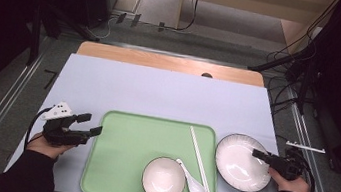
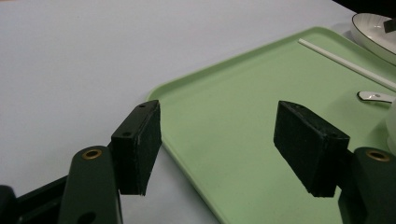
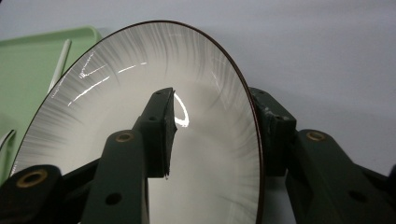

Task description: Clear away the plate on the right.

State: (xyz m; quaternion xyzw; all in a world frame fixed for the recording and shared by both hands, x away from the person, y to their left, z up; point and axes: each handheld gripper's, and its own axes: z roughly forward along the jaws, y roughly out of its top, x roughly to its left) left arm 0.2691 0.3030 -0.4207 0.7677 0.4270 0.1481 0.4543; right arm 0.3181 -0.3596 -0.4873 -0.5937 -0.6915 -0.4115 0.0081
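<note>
Plate [image 3: 93, 140] rim straddled by R gripper [image 3: 217, 135] jaws, gap visible, off tray [image 1: 113, 168] right edge, L gripper [image 2: 217, 149] jaws apart, nothing held.

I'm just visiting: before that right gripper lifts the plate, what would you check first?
1. Plate rim sits between the right gripper jaws, one inside and one outside: ok.
2. Pads pressing on the rim: not ok, a gap shows on the inner side.
3. Plate lies on the table right of the tray, apart from it: ok.
4. Room on the tray for the plate: ok, its left half is bare; bowl, spoon and chopsticks occupy the right.
5. Left gripper open at the tray's left edge, holding nothing: ok.
</note>
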